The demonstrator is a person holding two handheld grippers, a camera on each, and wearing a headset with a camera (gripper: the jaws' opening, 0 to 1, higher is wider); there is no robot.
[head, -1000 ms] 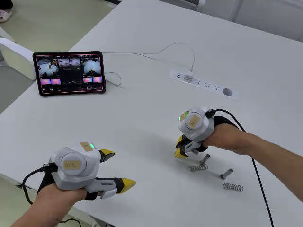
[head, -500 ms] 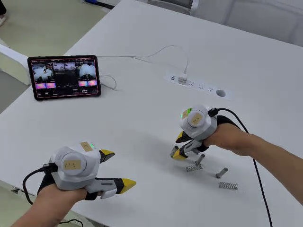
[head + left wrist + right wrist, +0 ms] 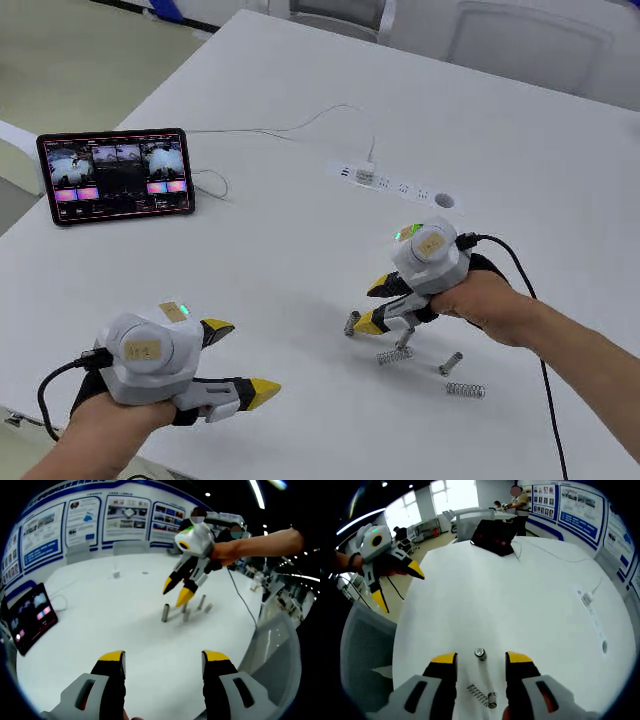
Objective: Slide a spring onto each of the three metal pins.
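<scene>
White worktop (image 3: 300, 230) carries three pins (image 3: 351, 322) and two loose springs (image 3: 465, 389) around 4 o'clock; none looks fitted yet. Right tool (image 3: 367, 309) hovers over them, spread and empty. At 7 o'clock, left tool (image 3: 250, 357) likewise.

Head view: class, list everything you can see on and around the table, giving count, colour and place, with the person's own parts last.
table: one, white, under everything
tablet: one, black, screen lit, left side of table
power strip: one, white, far middle of table
cable: one, thin white, running from the power strip towards the tablet
pins: three, grey metal, by the right gripper's tips
springs: two seen, silver, lying near the pins
chairs: two, pale, beyond the far edge
left gripper: one, white with yellow tips, open, near edge
right gripper: one, same colours, open, over the pins
hands: two, each holding a gripper
</scene>
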